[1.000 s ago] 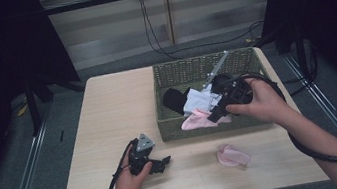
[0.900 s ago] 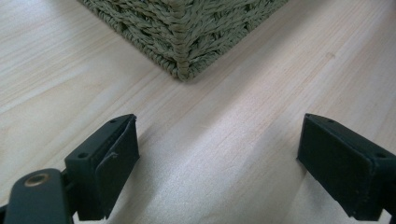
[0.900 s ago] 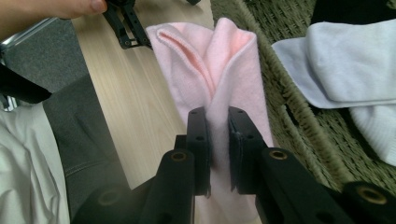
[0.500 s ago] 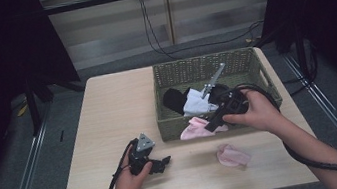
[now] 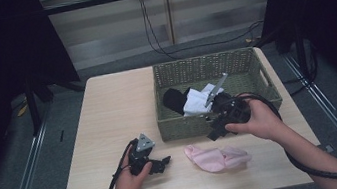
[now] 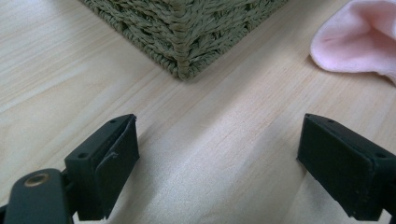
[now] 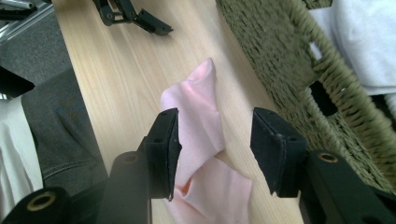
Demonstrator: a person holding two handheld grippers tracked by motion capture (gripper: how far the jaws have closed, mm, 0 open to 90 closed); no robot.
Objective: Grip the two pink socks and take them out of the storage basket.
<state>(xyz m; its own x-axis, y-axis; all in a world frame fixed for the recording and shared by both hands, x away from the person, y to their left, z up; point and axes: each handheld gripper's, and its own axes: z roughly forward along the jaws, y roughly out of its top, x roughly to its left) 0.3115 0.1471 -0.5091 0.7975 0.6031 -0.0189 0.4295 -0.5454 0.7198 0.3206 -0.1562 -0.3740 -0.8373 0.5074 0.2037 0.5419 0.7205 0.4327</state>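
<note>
Pink cloth (image 5: 216, 158) lies in a heap on the wooden table (image 5: 118, 112), just in front of the woven basket (image 5: 212, 65). My right gripper (image 5: 211, 136) hovers over the heap by the basket's front wall. Its jaws have just been opening and now stand apart. In the right gripper view the pink cloth (image 7: 201, 107) lies loose on the table below the right gripper (image 7: 215, 149), and neither pad presses on it. My left gripper (image 5: 163, 163) rests on the table to the left, wide open, with bare wood at the left gripper (image 6: 217, 172).
The basket (image 7: 289, 60) holds a white cloth (image 5: 198, 101) and a black cloth (image 5: 174, 98). Its near corner (image 6: 187, 46) faces the left gripper, with the pink cloth (image 6: 359, 42) to the right. The table's left half is bare wood.
The right gripper came down from over the basket to the table in front of it. The pink piece it carried now lies on the table against the other pink cloth. The left hand stayed still.
</note>
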